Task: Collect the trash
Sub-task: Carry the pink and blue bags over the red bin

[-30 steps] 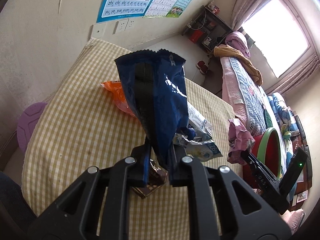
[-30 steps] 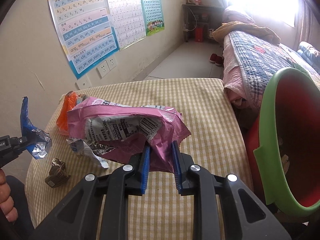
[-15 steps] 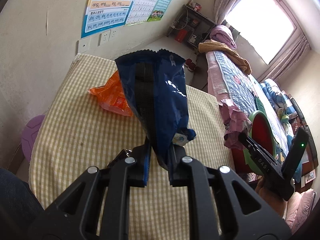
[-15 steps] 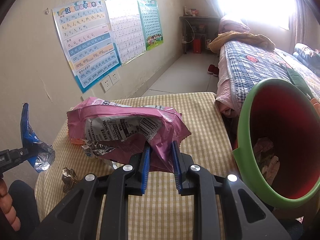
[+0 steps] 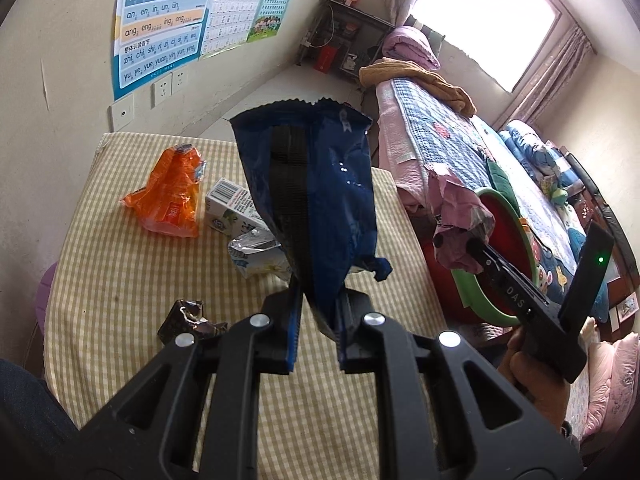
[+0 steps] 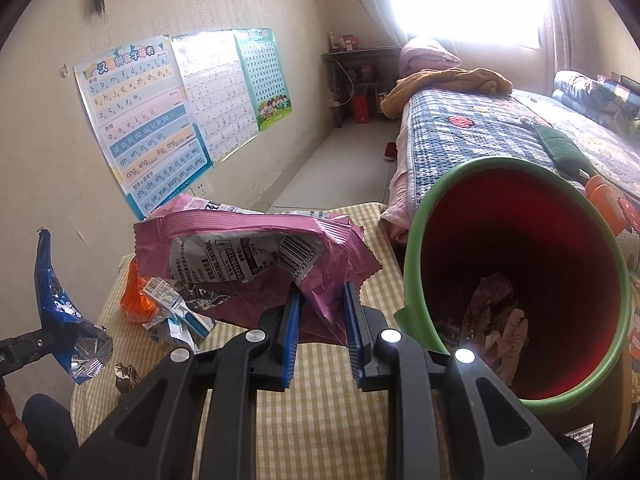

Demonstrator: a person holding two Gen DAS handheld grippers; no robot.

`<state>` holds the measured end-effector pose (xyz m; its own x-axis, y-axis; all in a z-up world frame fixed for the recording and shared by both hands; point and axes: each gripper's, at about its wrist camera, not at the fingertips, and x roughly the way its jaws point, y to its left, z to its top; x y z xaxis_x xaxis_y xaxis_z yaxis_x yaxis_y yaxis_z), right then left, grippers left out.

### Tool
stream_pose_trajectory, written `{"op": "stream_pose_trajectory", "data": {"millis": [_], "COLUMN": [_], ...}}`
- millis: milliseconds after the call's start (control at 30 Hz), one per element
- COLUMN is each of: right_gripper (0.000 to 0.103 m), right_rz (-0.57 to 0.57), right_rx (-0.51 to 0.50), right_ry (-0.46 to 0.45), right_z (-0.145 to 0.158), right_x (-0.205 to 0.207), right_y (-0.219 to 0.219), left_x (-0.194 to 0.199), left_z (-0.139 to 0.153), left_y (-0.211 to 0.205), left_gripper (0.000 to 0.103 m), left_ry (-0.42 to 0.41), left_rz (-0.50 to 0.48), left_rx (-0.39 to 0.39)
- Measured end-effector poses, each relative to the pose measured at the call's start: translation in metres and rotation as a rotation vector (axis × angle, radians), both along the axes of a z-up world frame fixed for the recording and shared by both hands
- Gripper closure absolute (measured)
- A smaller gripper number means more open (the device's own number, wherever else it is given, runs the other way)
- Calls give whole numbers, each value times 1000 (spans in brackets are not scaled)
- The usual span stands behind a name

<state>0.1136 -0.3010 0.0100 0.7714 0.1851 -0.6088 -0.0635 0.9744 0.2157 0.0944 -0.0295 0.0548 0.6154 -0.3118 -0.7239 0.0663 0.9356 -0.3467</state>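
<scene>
Left wrist cam: my left gripper (image 5: 316,324) is clamped on the bottom end of a blue snack wrapper (image 5: 316,196), which stands up between the fingers with its zigzag edge on top, up off the table. Below it is the table with the yellow checked cloth (image 5: 120,280). On the cloth there's an orange wrapper (image 5: 170,196) toward the far left, a little white carton (image 5: 230,210) right beside it, a crumpled silver-and-white packet (image 5: 260,256) just in front of the carton, and a dark brown candy wrapper (image 5: 188,318) close to my left finger. Off to the right I can see my right gripper (image 5: 472,248) holding a pink wrapper (image 5: 460,216) over the edge of the red bucket with the green rim (image 5: 476,304), which sits next to the bed (image 5: 452,136).

Right wrist cam: my right gripper (image 6: 322,320) is pinched on the lower part of the pink wrapper (image 6: 256,256), barcode side facing me, held above the table's right side. The bucket (image 6: 416,248) is just to the right of it, tilted toward the camera, with some crumpled trash (image 6: 492,316) at the bottom. On the left edge the blue wrapper (image 6: 60,312) hangs in my left gripper (image 6: 28,346), open foil end down. The orange wrapper (image 6: 138,300) and carton (image 6: 162,294) lie on the cloth (image 6: 320,408) behind the pink one. Pinyin posters (image 6: 144,120) are on the wall.
</scene>
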Motion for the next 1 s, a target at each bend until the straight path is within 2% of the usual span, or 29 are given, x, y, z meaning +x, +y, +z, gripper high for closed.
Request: {"op": "stream_pose_trajectory", "data": {"millis": [300,533,1000], "right_gripper": [82,82,82], "right_rz": [-128,-207,-392], "right_rx": [16,21,115], "right_ry": [-30,-29,-34], "right_z": [1,0,-2], "right_x": [2,2,-9], "right_y": [-45,-76,-139], "left_x": [28,48,72], "left_z": [8,7,3], "left_y": [-47,-99,-190], "left_gripper": [90,90,90], "left_ry": [-18,-30,-38], "left_rz": [-97,-204,-398], "left_rx": [-3,-4,-25]}}
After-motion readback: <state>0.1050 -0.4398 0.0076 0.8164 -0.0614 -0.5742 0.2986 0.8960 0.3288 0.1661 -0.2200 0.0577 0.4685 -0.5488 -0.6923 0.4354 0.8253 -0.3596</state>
